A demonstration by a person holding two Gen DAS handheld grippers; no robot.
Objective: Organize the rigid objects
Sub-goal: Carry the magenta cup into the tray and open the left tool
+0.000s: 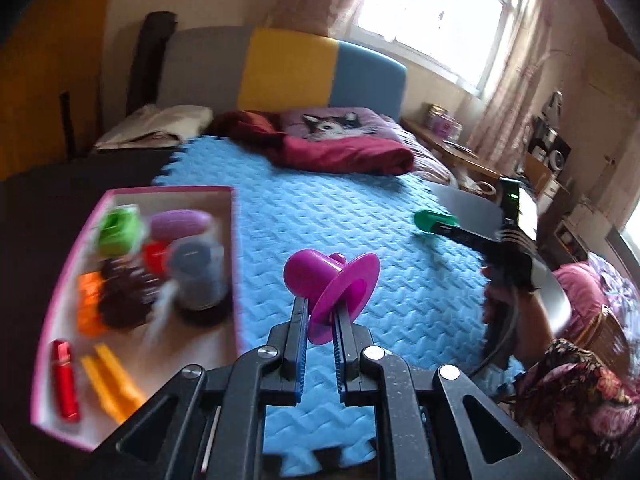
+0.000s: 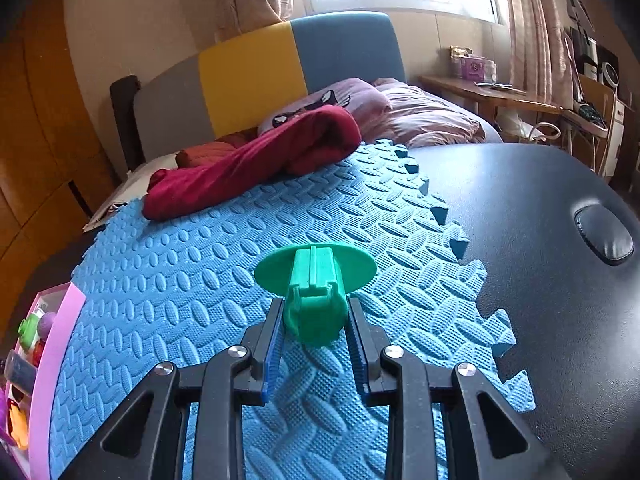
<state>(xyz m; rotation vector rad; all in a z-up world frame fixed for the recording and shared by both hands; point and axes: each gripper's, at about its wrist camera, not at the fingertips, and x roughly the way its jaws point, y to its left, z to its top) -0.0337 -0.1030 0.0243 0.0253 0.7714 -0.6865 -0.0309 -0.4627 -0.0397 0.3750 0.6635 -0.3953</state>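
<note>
My left gripper (image 1: 320,312) is shut on the flat rim of a magenta plastic hat-shaped piece (image 1: 332,284) and holds it above the blue foam mat (image 1: 360,216), just right of the pink box (image 1: 132,196). My right gripper (image 2: 316,312) is shut on the stem of a green plastic hat-shaped piece (image 2: 316,280), just over the blue mat (image 2: 180,280). The right gripper (image 1: 448,228) with the green piece (image 1: 430,220) also shows at the right of the left wrist view.
The pink box holds several small things: a green piece (image 1: 116,228), a purple oval (image 1: 180,222), a grey jar (image 1: 198,276), a red tube (image 1: 64,380), orange clips (image 1: 108,384). A red blanket (image 2: 248,160) lies at the mat's far end. A black padded surface (image 2: 540,240) borders the mat on the right.
</note>
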